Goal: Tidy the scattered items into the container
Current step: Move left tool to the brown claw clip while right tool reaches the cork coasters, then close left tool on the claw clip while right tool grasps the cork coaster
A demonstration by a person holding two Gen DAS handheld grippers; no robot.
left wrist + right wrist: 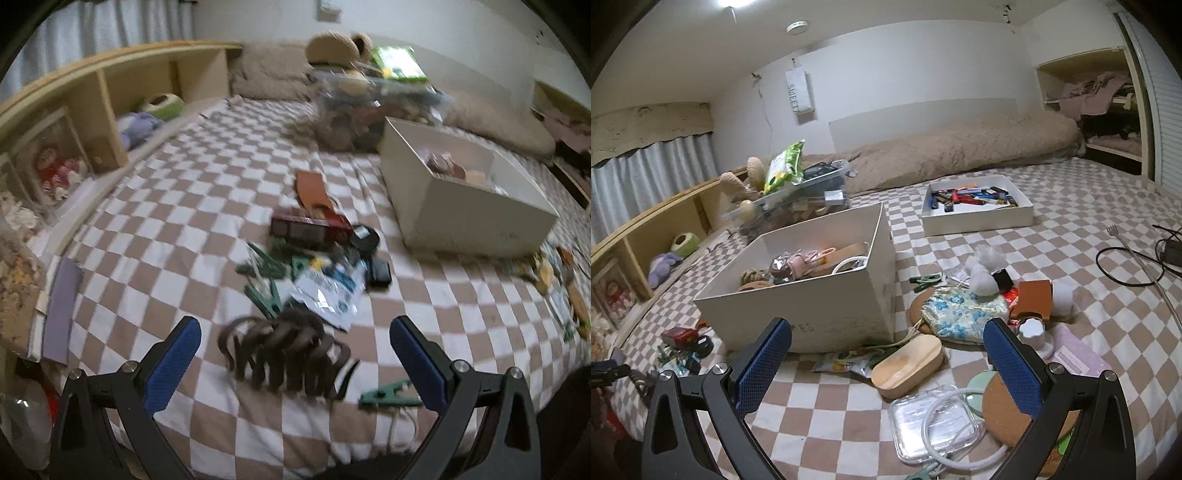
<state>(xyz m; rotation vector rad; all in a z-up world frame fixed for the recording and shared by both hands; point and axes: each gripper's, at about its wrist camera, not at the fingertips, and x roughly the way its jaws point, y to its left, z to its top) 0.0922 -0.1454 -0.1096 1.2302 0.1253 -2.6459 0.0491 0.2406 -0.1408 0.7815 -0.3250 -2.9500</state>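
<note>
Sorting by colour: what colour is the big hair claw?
Dark brown hair claw, clearest in the left wrist view.

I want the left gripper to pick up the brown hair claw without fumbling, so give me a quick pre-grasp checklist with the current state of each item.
1. Left gripper open: ok, both pads spread wide.
2. Brown hair claw between the fingers: ok, it lies roughly centred.
3. Claw free of neighbours: not ok, white packet lies right at its far edge.
4. Green clothespin clear of the right pad: cannot tell, very close.
5. White box open with room: ok.
6. Right gripper empty: ok.
</note>
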